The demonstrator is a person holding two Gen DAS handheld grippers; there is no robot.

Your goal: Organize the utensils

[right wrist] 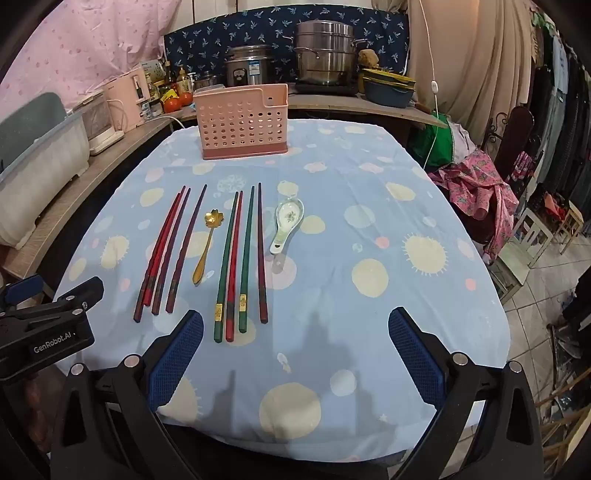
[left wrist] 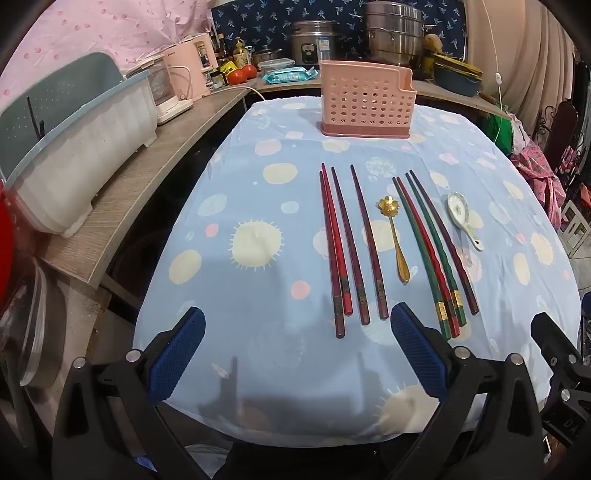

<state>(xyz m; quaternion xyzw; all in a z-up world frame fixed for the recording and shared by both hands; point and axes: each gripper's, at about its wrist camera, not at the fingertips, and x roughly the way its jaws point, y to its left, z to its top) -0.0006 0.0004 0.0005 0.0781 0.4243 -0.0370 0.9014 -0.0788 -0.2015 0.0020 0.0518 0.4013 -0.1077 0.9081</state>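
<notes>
The left claw (left wrist: 297, 354) hangs over the near edge of the desk (left wrist: 258, 369) with its blue pads far apart and nothing between them. The right claw (right wrist: 295, 354) does the same, wide apart and empty; in the right wrist view the left one shows at about 8 o'clock.

On the blue cloth with pale circles lie the utensils in a row. In the left wrist view, four dark red chopsticks (left wrist: 345, 243) lie at the centre, their thin tips pointing to 12 o'clock. Just beside them, toward 3 o'clock, lies a gold spoon (left wrist: 394, 238) with a flower-shaped bowl. Next come four more chopsticks, green and red (left wrist: 430, 254), close together. Farthest toward 3 o'clock lies a white ceramic spoon (left wrist: 463, 218) with a small pattern.

A pink utensil holder (left wrist: 365, 101) with round holes stands upright at 12 o'clock, at the far end of the desk, well apart from the utensils. Behind it stand a steel steamer pot (left wrist: 393, 33) and a rice cooker (left wrist: 314, 40).
</notes>
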